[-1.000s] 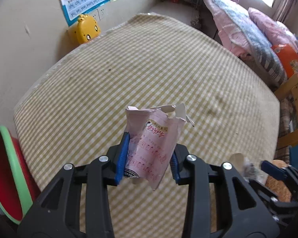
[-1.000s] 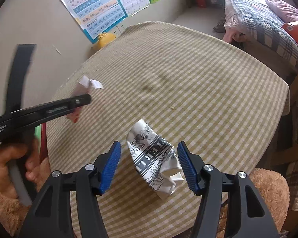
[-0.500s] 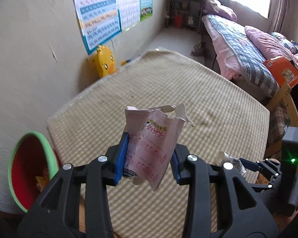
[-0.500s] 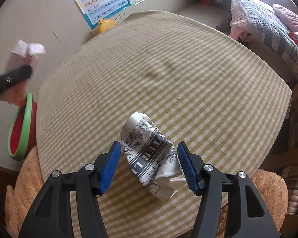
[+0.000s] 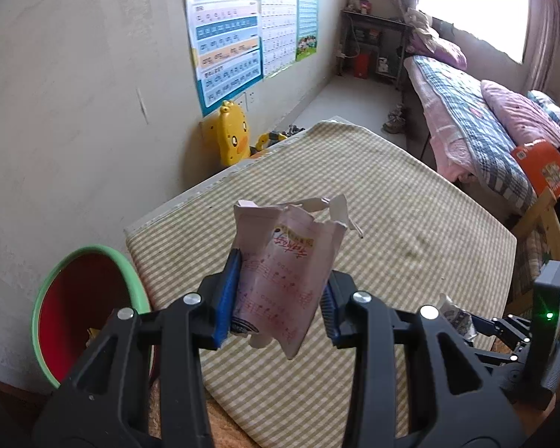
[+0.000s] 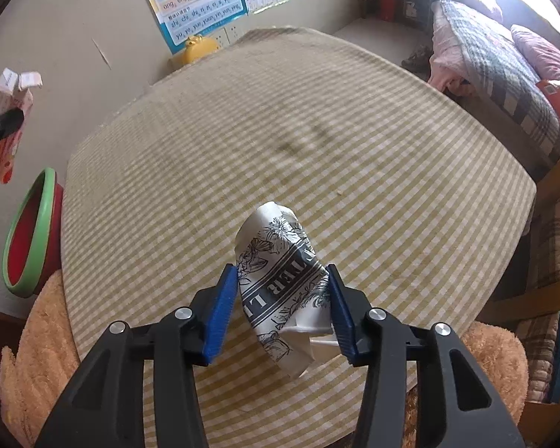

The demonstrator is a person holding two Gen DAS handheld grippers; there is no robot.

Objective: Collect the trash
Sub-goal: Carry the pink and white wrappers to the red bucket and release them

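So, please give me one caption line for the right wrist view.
Right tongs closing around a crumpled black-and-white wrapper on the checked tablecloth.

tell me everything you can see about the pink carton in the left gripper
The pink carton is a small crushed drink box, paperboard by its look, pale pink with red print and a yellow-edged label. Its torn white top flaps stand open and ragged. It is held upright, slightly tilted, clear above the checked tablecloth, clamped at its lower sides by the blue pads of the left gripper. The right wrist view shows it off the table's edge, above the red bin. Nothing else touches it.
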